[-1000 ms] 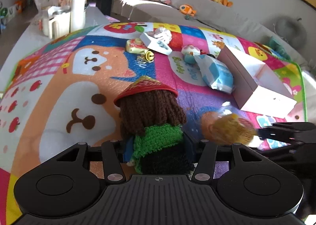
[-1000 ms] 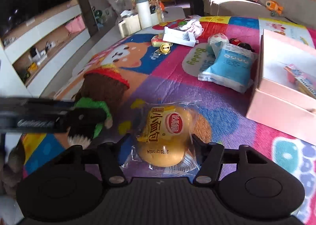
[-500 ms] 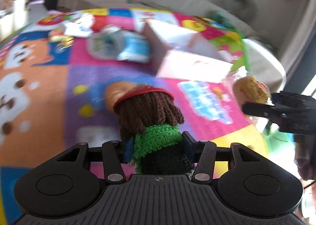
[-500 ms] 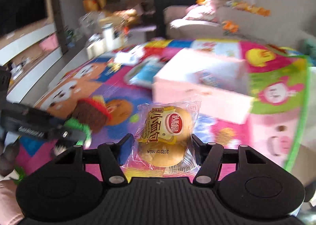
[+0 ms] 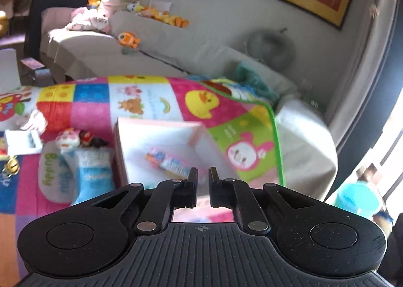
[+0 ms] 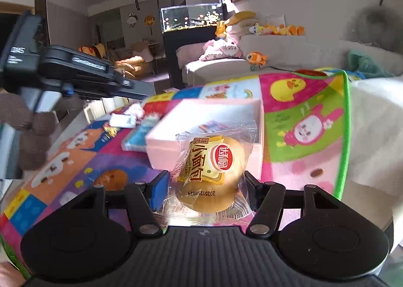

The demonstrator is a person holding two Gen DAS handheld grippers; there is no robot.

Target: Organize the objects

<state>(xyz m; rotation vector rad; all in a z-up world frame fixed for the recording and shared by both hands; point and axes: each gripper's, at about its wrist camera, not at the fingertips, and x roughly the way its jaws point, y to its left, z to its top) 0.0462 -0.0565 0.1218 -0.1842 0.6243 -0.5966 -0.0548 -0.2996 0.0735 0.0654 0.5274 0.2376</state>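
One round bun in crinkled clear wrap [image 6: 209,173] sits clamped between the right gripper [image 6: 205,186] jaws, above the near wall of a shallow pink rectangular box [image 6: 201,140] on the patchwork fleece blanket [image 6: 302,135]. Left gripper [image 5: 201,187]: jaws nearly together, nothing between them.

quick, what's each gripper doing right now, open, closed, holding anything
Left gripper: closed, nothing between its fingers.
Right gripper: closed on the wrapped bun.
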